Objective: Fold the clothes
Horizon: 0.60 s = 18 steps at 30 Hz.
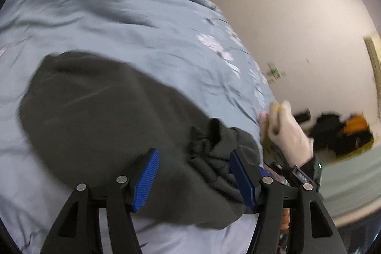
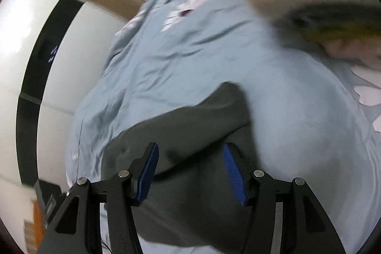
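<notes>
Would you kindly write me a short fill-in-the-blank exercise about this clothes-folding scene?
1. The dark grey fabric garment lies on a light ___ floral bedsheet.
2. Both the left hand-held gripper and the right hand-held gripper have their jaws ___.
3. The ribbed pads on the fingers are coloured ___.
4. The gloved hand in the left wrist view wears a ___ glove.

Missing words: blue; open; blue; white

Bed [image 1: 100, 6] covered by pale blue sheet [image 2: 297, 111], wrinkled, white flower print toward its far edge. Dark grey garment [image 1: 107, 111] lies directly on sheet, bunched at near end. Both views motion-blurred.
</notes>
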Tool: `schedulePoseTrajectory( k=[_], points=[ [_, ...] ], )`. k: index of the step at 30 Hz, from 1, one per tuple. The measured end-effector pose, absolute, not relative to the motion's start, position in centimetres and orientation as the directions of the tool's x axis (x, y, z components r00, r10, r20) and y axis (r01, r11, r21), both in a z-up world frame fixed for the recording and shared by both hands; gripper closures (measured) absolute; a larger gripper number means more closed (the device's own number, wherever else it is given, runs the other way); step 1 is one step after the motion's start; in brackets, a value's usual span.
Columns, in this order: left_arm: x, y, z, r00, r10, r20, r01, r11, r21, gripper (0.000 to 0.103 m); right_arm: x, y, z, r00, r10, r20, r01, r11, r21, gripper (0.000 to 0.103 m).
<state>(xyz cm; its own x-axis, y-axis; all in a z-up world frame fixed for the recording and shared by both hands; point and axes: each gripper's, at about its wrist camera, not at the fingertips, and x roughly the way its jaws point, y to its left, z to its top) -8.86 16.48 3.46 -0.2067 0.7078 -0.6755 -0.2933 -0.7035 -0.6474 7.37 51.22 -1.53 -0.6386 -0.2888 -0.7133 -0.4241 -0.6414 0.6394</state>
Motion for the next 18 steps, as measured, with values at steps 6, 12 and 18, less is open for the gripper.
schedulePoseTrajectory(
  k=[6, 12, 18],
  points=[
    [-9.1, 21.6, 2.4, -0.132, 0.693, -0.709, -0.386, -0.695, -0.607, 0.035, 5.9, 53.6, -2.3, -0.670, -0.273, -0.690, -0.451, -0.589, 0.671, 0.046],
    [-8.6, 16.6, 3.5, -0.212, 0.685, -0.697, -0.318, -0.723, -0.613, 0.035, 3.5, 52.9, -2.1, -0.622, -0.232, -0.748, -0.452, -0.674, 0.585, 0.045],
    [-8.9, 4.5, 4.7, -0.425, 0.582, -0.694, -0.057, -0.782, -0.621, 0.033, 6.4, 50.8, 1.7, -0.682, -0.170, -0.712, -0.378, -0.752, 0.541, 0.045]
  ],
)
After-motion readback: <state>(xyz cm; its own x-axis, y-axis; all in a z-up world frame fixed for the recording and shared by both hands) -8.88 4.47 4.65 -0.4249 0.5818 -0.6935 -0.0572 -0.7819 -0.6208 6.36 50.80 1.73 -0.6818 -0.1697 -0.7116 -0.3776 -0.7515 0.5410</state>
